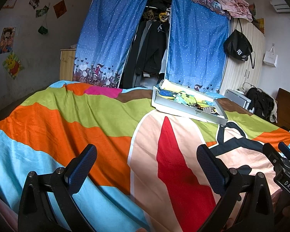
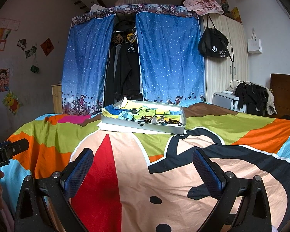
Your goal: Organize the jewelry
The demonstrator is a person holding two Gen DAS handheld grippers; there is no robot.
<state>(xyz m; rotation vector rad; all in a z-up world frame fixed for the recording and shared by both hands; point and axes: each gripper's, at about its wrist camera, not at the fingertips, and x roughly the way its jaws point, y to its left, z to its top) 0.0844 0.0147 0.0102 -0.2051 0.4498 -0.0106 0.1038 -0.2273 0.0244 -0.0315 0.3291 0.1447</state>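
In the left wrist view the left gripper [image 1: 147, 166] is hovering wide open and empty over the bedspread [image 1: 67, 116], well short of the tray [image 1: 210, 116] — in the right wrist view the right gripper [image 2: 143, 168] is gaping empty too, facing the jewelry [image 2: 156, 120] heaped in the tray's near right corner — sorted or not, I cannot tell.
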